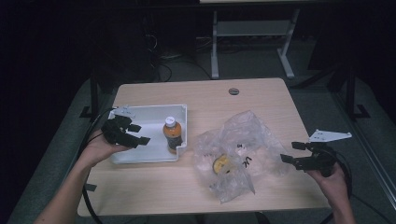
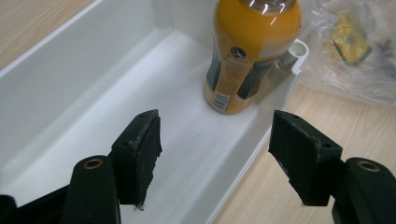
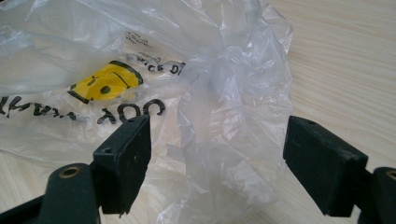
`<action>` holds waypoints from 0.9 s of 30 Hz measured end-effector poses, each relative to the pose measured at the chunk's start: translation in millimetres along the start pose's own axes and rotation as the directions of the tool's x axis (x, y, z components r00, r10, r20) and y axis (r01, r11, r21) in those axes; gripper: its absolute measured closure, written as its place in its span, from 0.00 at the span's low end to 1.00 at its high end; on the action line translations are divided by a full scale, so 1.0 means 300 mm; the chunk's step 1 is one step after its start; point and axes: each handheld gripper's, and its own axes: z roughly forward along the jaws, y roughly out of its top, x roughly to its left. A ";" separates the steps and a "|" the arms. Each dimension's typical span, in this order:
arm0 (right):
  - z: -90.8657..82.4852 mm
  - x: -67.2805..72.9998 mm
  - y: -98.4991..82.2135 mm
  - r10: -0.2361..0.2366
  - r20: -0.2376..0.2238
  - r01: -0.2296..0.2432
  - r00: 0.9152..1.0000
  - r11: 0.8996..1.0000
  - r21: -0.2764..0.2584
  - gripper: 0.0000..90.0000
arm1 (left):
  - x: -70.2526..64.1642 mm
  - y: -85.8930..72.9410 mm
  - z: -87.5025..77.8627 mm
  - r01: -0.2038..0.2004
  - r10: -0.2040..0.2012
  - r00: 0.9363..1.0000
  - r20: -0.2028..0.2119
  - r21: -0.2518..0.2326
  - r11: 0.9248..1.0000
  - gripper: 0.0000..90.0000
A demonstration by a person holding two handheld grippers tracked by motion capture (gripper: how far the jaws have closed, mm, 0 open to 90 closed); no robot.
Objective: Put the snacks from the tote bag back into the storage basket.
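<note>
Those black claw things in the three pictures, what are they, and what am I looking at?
They are hand-held grippers, one in each of a person's hands. The high view looks down on a wooden table. The other two pictures come from cameras riding on each gripper. The left gripper hangs open over a white tray where an orange bottle stands. The right gripper is open beside a crumpled clear plastic bag with a yellow smiley print. Neither holds anything.

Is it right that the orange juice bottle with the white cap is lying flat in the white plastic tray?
Not quite. The orange juice bottle with the white cap is in the white plastic tray, but it stands upright rather than lying flat. The high view shows this.
</note>
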 end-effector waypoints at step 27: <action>0.000 0.000 -0.008 0.002 0.003 -0.002 1.000 1.000 0.011 0.25 | -0.017 -0.133 0.027 0.032 -0.033 0.999 -0.004 -0.038 0.999 0.36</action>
